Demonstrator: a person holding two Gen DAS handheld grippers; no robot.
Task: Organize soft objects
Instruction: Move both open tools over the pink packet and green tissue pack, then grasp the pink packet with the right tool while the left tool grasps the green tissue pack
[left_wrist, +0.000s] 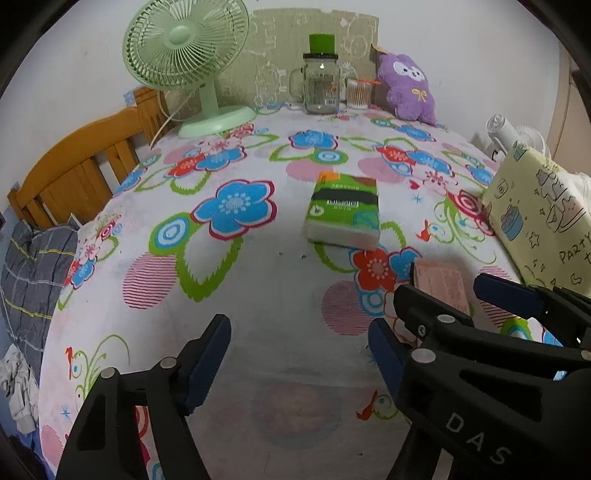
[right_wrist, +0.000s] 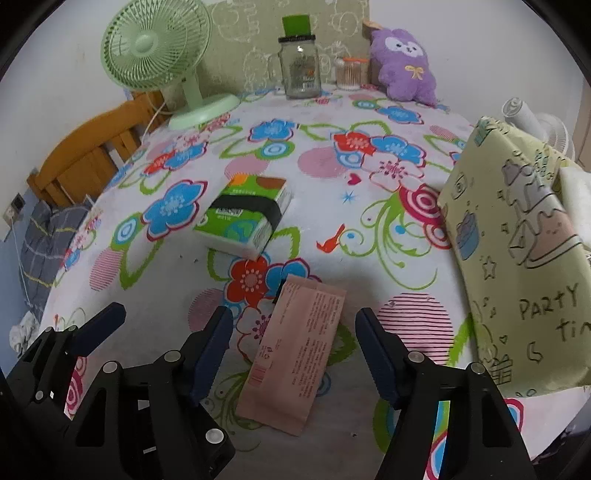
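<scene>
My left gripper (left_wrist: 299, 354) is spread wide with nothing between the fingers, hovering low over bare floral tablecloth (left_wrist: 258, 288). My right gripper (right_wrist: 293, 343) is also apart and holding nothing, with the pink packet (right_wrist: 295, 354) lying flat on the cloth right between and under its fingers, not yet touched as far as I can tell.

Going left to right across the table: the green tissue pack (right_wrist: 245, 216) sits mid-table, well ahead of both tools. The pink packet is nearer me, just right of it. The yellow cartoon bag (right_wrist: 517, 240) stands at the right edge. The purple plush (right_wrist: 402, 66) leans against the back wall.

Handling guesses: the pink packet looks thin, light and floppy, like a paper or film sleeve. I'd pinch across its narrow width near the middle, since a grip at one end would probably let it droop. Lying flat, it may need a finger slid under an edge. The tissue pack should be light and squashy with slick plastic wrap, so I'd take it across the short sides by the black band. The plush is soft and grabbable anywhere.

View differences: the right wrist view shows the pink packet whole, print and all. The left wrist view shows only a corner of it (left_wrist: 439, 288) behind the right gripper's body (left_wrist: 480, 332). The left view shows the wooden chair (left_wrist: 81, 177) and the grey checked cloth (left_wrist: 33, 273) beside the table more fully.
</scene>
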